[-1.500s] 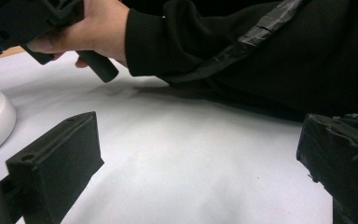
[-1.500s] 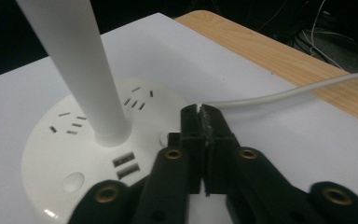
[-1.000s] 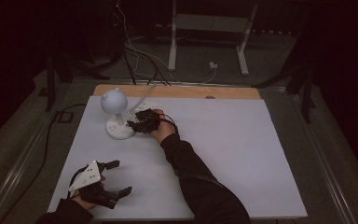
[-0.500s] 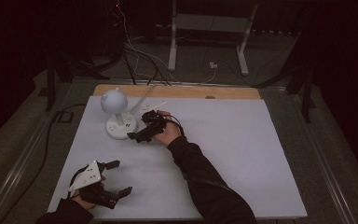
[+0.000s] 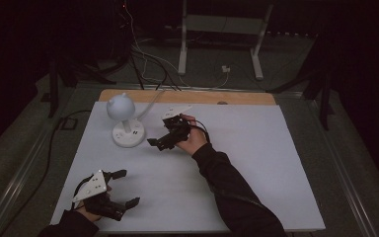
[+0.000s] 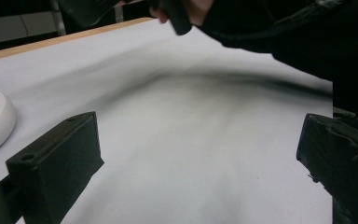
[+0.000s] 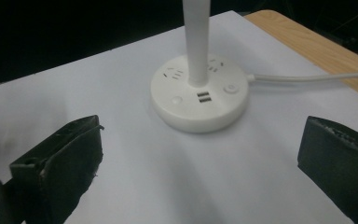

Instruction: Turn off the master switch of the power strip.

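Right gripper (image 5: pixel 164 141) is held just beside the desk lamp (image 5: pixel 125 122), on the side toward the table's middle, with its jaws spread wide and nothing between them; they are pointed at the lamp's base, seemingly so that a control on it can be reached. The white table (image 5: pixel 256 163) is taken up mostly by bare surface, and the lamp is stood near its far left corner, close to the wooden edge strip (image 5: pixel 187 96), probably so that its cable (image 7: pixel 307 77) can be run off the back. From the lamp's round base (image 7: pixel 200 100) a slim white stem (image 7: pixel 197 42) is carried up to a globe-shaped head (image 5: pixel 120 106). On the base, sockets, a pair of USB ports (image 7: pixel 204 97) and two round buttons (image 7: pixel 230 87) can be made out. Left gripper (image 5: pixel 121 187) is rested well apart from the lamp, nearer the person, jaws likewise wide and empty, apparently parked while the other works.
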The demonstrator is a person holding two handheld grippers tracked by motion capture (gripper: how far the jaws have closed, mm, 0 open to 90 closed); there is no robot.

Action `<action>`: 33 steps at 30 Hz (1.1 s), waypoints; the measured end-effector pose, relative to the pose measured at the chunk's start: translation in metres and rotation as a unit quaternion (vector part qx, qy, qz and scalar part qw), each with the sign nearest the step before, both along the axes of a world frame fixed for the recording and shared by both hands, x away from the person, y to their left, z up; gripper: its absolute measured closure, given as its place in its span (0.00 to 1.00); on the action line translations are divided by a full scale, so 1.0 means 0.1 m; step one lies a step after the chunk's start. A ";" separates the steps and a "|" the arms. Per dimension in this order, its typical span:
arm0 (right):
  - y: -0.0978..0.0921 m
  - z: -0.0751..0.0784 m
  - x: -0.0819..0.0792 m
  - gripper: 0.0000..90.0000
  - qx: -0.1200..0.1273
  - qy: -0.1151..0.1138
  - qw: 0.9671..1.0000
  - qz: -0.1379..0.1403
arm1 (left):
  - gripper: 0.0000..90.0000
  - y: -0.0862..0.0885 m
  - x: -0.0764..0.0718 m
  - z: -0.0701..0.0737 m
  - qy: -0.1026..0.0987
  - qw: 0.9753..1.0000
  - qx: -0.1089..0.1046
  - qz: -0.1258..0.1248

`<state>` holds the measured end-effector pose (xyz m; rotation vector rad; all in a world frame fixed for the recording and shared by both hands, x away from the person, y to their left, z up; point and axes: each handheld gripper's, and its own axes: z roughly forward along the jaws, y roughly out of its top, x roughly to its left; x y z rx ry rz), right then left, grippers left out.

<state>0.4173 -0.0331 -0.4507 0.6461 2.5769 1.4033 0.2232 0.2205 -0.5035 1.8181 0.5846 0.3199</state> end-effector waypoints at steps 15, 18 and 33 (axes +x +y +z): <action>-0.72 0.15 -0.17 0.00 -0.009 -0.015 0.999 -0.039 | 0.00 0.00 0.00 0.00 -0.001 1.000 0.001 -0.001; -0.87 0.16 -0.24 0.00 -0.008 -0.020 0.999 -0.045 | 0.00 -0.01 0.00 0.00 -0.001 1.000 0.001 -0.001; -1.52 0.03 -0.61 0.00 -0.001 -0.006 0.996 -0.090 | 0.00 -0.01 -0.01 0.01 -0.003 1.000 0.003 -0.003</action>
